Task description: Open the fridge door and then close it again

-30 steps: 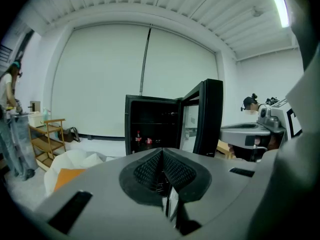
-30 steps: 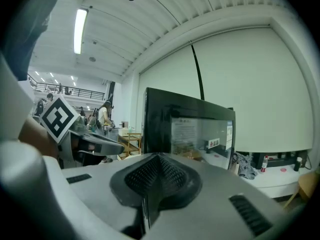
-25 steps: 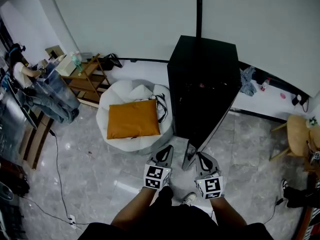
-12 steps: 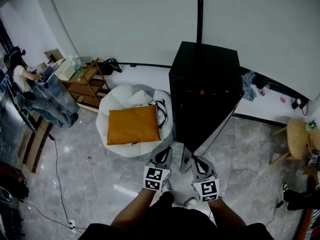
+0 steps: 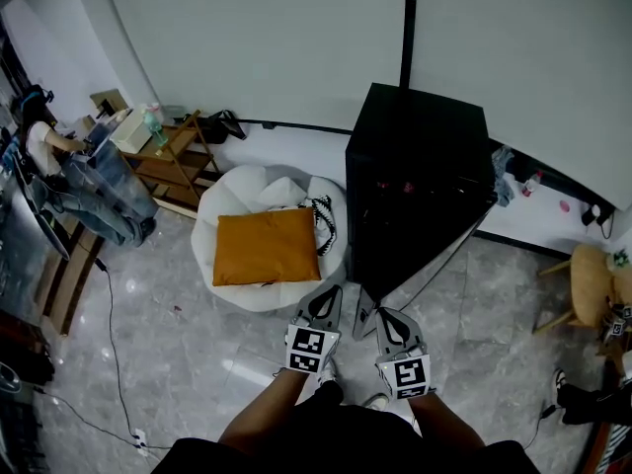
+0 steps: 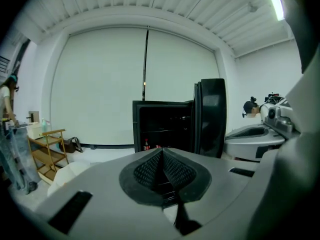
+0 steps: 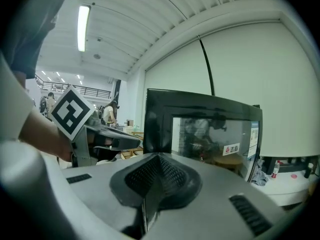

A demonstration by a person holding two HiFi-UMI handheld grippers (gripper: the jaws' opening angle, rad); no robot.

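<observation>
Left gripper point(image 5: 328, 302) fingers point(image 6: 150, 171) closed, empty; right gripper point(image 5: 381, 318) fingers point(image 7: 172, 176) closed, empty, touching nothing I can see; fridge point(image 5: 415, 176) ahead on floor point(image 5: 197, 344), door point(image 7: 215, 134) open, near right gripper; judged step: closing; I'd press closed fingers near door's free edge, push steadily till seated.

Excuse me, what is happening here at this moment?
A person stands in front of a black fridge with a gripper in each hand. The fridge door is open, swung out toward the person. The left gripper and the right gripper are both shut and hold nothing.
</observation>
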